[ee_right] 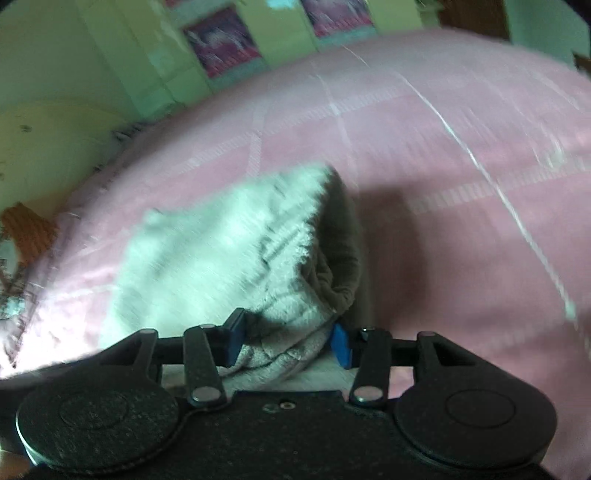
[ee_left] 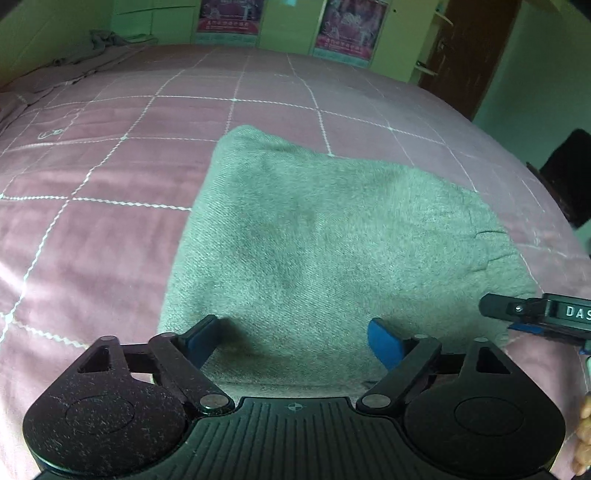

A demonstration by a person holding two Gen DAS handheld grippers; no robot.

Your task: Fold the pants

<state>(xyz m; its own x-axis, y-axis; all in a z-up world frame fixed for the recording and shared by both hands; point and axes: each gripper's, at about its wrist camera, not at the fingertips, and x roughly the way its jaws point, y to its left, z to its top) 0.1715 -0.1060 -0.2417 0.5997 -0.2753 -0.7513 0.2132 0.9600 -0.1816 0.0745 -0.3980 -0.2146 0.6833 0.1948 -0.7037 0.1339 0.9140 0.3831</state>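
The grey fleece pants [ee_left: 314, 229] lie folded into a thick rectangle on the pink checked bedspread [ee_left: 110, 166]. My left gripper [ee_left: 295, 328] hovers over their near edge, open, with only cloth below the blue pads and nothing gripped. In the blurred right wrist view, a bunched edge of the pants [ee_right: 207, 258] sits between the blue pads of my right gripper [ee_right: 288, 338], which is shut on it. The dark inner lining shows at the fold. The right gripper's tip [ee_left: 535, 314] also enters the left wrist view at the pants' right corner.
A crumpled grey cloth [ee_left: 107, 40] lies at the bed's far left corner. Green cupboards with posters [ee_left: 229, 14] stand behind the bed, with a brown door [ee_left: 469, 55] to their right. A dark object [ee_left: 569, 173] stands beside the bed's right edge. A person's fingers [ee_left: 583, 435] show at the right.
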